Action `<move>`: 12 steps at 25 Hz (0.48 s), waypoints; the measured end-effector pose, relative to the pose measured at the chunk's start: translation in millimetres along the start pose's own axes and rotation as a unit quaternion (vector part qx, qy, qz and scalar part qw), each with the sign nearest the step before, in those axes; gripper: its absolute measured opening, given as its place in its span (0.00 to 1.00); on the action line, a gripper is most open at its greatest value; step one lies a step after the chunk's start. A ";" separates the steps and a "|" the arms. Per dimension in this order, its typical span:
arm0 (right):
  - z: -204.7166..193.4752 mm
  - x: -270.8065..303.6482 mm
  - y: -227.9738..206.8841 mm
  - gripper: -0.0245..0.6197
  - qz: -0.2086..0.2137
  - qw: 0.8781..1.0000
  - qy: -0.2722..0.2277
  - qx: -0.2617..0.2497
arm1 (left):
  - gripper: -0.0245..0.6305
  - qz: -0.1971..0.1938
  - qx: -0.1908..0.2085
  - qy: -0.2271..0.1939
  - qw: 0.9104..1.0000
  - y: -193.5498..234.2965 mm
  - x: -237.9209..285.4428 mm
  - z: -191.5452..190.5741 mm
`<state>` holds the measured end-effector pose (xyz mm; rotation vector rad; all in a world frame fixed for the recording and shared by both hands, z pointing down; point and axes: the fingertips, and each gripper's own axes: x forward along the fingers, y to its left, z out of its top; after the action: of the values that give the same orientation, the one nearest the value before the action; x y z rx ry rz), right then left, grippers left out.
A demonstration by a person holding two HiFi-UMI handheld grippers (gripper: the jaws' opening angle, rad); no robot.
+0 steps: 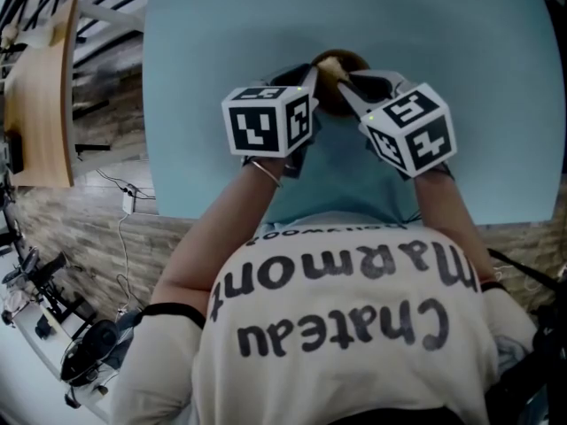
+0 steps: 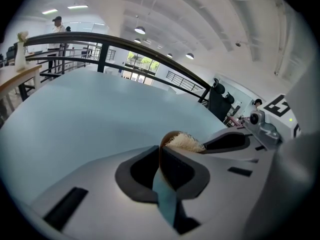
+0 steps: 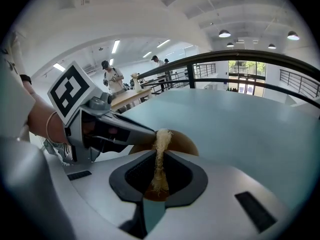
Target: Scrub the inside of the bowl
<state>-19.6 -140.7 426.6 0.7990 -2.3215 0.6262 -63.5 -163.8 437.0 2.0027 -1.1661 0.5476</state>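
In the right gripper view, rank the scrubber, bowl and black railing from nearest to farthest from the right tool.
1. Scrubber: pinched in the right tool's jaws.
2. Bowl: just ahead, centre.
3. Black railing: far beyond, upper right.

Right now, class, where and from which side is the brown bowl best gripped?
Take the bowl by its rim, from the near left: the thin wall slips between jaws, as the left gripper shows, leaving the inside free for the scrubber.

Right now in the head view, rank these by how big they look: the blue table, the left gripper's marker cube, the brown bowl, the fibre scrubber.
1. table
2. left marker cube
3. bowl, mostly covered, so judged by its showing part
4. scrubber
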 end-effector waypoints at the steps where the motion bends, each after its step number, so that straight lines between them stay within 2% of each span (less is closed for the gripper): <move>1: -1.0 -0.8 -0.1 0.13 -0.001 1.000 0.002 -0.003 | 0.07 -0.001 0.008 0.001 1.000 -3.1 0.1 0.0; 7: 0.4 -4.6 -5.3 0.13 -0.010 1.000 -0.002 -0.008 | 0.07 0.002 0.071 -0.006 0.997 -11.7 -3.7 4.2; 12: -0.6 -5.3 -8.4 0.13 -0.023 1.000 -0.002 -0.003 | 0.07 0.007 0.088 -0.007 0.996 -12.7 -8.7 4.9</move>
<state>-10.3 -144.2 425.5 0.8478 -2.3004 0.5992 -56.8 -158.9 423.2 2.1515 -1.1769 0.6640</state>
